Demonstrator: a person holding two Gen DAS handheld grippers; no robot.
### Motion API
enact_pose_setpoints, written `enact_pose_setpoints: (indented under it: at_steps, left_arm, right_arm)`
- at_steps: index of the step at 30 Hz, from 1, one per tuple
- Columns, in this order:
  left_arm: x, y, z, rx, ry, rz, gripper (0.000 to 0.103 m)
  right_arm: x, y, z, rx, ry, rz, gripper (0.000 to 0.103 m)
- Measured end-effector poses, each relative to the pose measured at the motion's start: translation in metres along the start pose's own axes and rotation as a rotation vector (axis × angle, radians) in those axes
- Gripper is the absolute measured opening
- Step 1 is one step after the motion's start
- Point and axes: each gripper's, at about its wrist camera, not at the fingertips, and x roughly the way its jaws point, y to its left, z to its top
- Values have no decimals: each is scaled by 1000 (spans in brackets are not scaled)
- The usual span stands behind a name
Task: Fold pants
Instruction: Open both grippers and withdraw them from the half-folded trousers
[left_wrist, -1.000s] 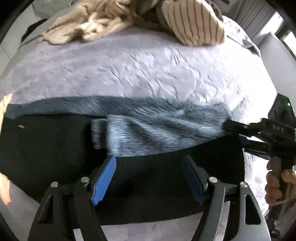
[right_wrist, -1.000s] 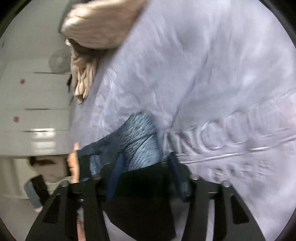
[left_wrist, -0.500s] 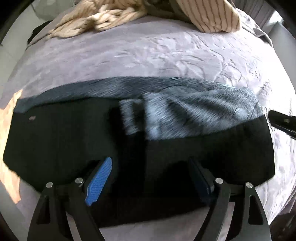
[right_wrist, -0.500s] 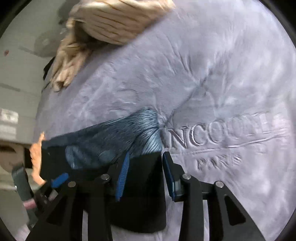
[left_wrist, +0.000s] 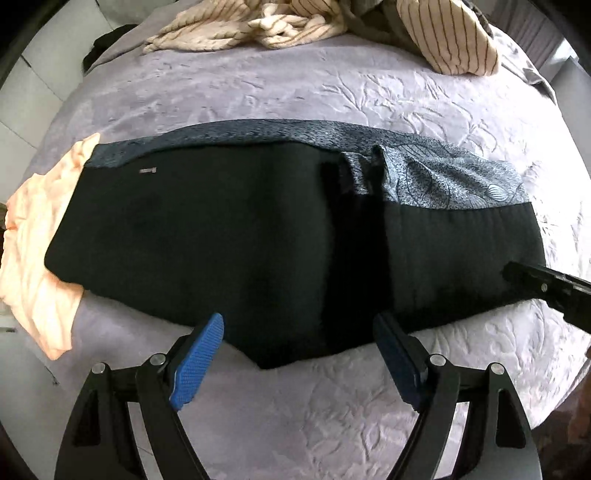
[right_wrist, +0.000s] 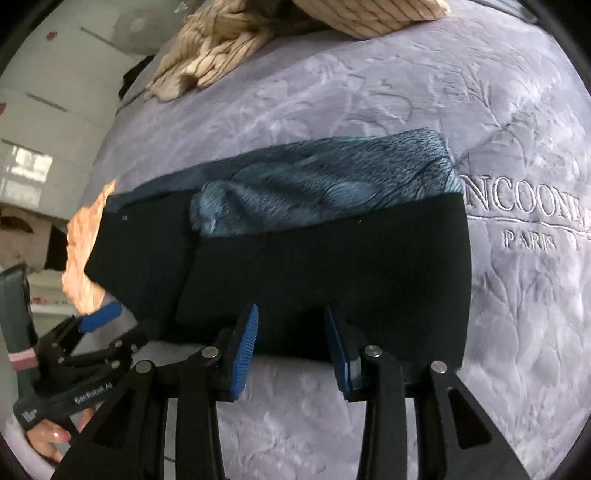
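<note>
The black pants (left_wrist: 221, 229) lie flat across the lilac bedspread (left_wrist: 258, 88), with a blue-grey patterned part (left_wrist: 443, 177) showing along their far edge. My left gripper (left_wrist: 299, 325) hangs open over the pants' near edge, with nothing pinched between its blue pads. In the right wrist view the same pants (right_wrist: 332, 266) and patterned part (right_wrist: 332, 184) fill the middle. My right gripper (right_wrist: 291, 317) is open above the near hem, its pads apart and not pressing the cloth. The right gripper's black tip (left_wrist: 546, 291) also reaches over the pants' right end.
A peach garment (left_wrist: 33, 258) lies under the pants' left end. Cream striped clothes (left_wrist: 295, 22) are heaped at the far side of the bed. Embroidered lettering (right_wrist: 528, 206) marks the bedspread on the right. A hand (right_wrist: 48, 435) holds the left gripper.
Both grippers have drawn back toward the near edge of the pants and risen. The left jaws have widened. The right view has rolled upright, and no black cloth sits between its pads.
</note>
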Motion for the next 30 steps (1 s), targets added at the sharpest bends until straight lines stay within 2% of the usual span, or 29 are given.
enact_pose_setpoints:
  at_steps: [3,6,9,11,17,20,21,24,27,28,30]
  left_arm:
    - [-9,9,-4,-15,-10,-19,84]
    - [-16,16,-6,-12,-21,-32,84]
    - [-24,23,-9,-3,-35,-43,84]
    - [-29,29,-11,1,-43,-51,84]
    - [-40,41,-22,23,-61,-61,84]
    - [-48,49,-28,17,-81,-85,103]
    - [-51,51,-30,17,-92,-89,103]
    - [-55,59,-34,23,-95,-91,103]
    - [-58,66,-37,14,-104,-78,103]
    - [-58,69,-38,8,-107,-75,103]
    - [-60,72,-39,7,-110,-70,103]
  right_arm:
    - [-13,5,-10,-2,-3,-15,41]
    - [-26,5,-23,26,4,-32,53]
    - [-35,10,-34,28,-1,-53,56]
    - [-41,16,-40,30,-9,-63,61]
    - [-48,30,-57,49,-26,-84,65]
    - [-48,38,-62,46,-21,-98,66]
    - [-50,41,-62,40,-26,-106,68]
    - [-60,50,-60,21,-70,-140,83]
    - [-69,59,-57,2,-127,-201,91]
    - [-71,62,-56,-7,-142,-222,100]
    - [-71,65,-54,-13,-150,-239,103]
